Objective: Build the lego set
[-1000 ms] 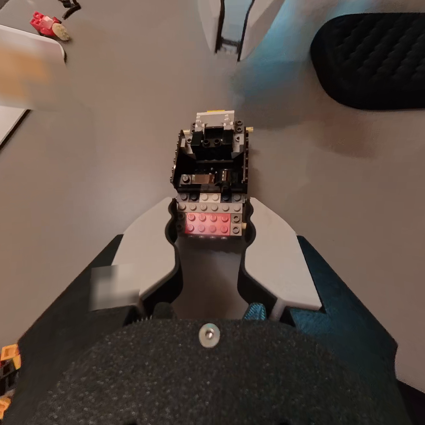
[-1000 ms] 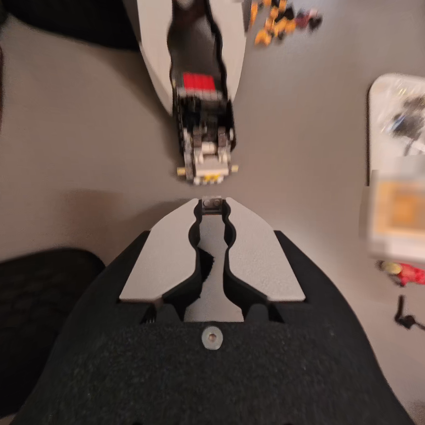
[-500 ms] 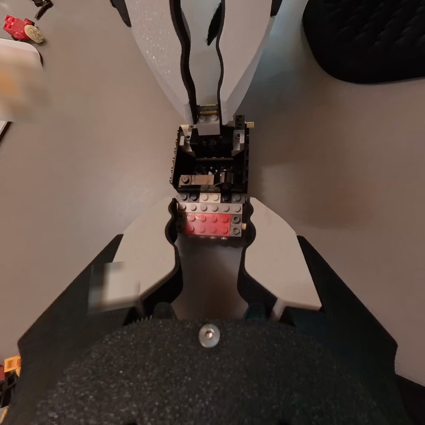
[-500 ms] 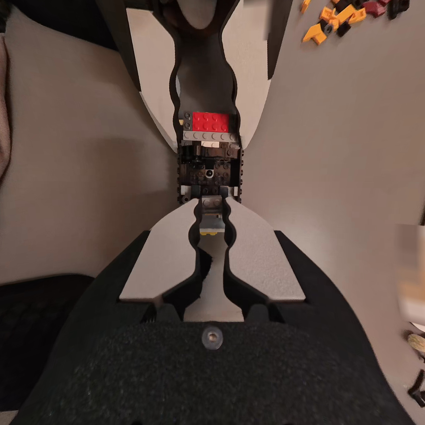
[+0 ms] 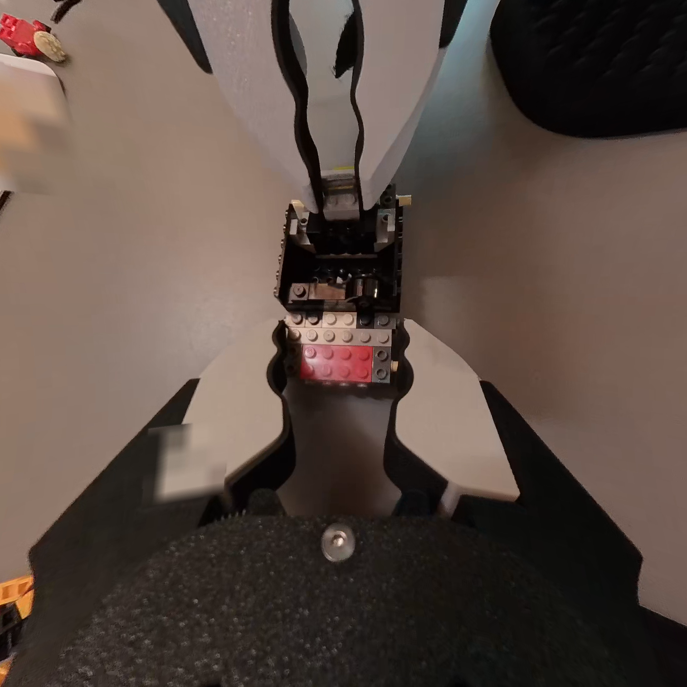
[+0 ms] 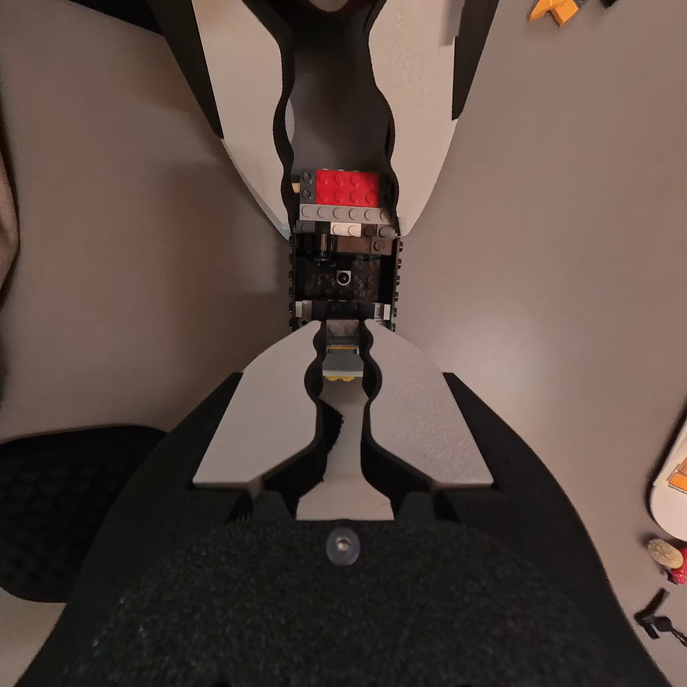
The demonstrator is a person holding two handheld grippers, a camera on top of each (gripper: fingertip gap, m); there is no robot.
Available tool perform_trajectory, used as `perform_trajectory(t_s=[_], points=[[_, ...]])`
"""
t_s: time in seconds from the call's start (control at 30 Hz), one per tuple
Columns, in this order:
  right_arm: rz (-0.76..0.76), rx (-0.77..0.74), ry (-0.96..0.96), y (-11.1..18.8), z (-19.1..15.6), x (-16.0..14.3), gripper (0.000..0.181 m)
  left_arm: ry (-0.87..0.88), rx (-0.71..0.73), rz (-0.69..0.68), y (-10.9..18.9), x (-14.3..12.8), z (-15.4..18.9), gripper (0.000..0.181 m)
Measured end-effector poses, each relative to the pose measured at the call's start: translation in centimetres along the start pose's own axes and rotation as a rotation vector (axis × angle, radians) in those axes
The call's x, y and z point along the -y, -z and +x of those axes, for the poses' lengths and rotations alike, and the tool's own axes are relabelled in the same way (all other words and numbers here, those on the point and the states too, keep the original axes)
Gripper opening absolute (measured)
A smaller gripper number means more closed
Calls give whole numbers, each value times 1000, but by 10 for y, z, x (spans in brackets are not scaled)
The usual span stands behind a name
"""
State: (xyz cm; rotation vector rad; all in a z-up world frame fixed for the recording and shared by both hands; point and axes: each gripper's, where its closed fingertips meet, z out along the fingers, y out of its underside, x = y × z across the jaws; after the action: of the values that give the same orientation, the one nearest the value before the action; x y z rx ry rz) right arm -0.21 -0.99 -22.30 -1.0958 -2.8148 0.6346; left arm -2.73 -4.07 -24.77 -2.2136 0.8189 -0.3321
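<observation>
We see model (image 5: 340,297) held off grey table (image 5: 148,223), red-brick end clenched in left gripper (image 5: 339,357). Right gripper (image 6: 342,327) clenched on small grey plate (image 6: 342,328) at model's far end. We judge model light, rigid, but stud joints fragile; grip across solid brick rows, not thin black walls. Plate small, likely slippery: press straight. Loose parts (image 6: 554,9) well apart.

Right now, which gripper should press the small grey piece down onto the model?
Right. The right gripper already pinches the small grey piece at the front end of the lego model; the left gripper clamps the model's red-brick end and looks better kept as the brace.
</observation>
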Motion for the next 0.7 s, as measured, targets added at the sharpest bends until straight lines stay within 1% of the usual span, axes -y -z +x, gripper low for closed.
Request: perform_trajectory(t_s=[0.33,0.7], points=[[79,11,-23,-2,0,2,16,4,-4,-12,-1,-2,0,56],[55,27,-20,-2,0,2,17,6,-4,-15,-1,-3,0,56]])
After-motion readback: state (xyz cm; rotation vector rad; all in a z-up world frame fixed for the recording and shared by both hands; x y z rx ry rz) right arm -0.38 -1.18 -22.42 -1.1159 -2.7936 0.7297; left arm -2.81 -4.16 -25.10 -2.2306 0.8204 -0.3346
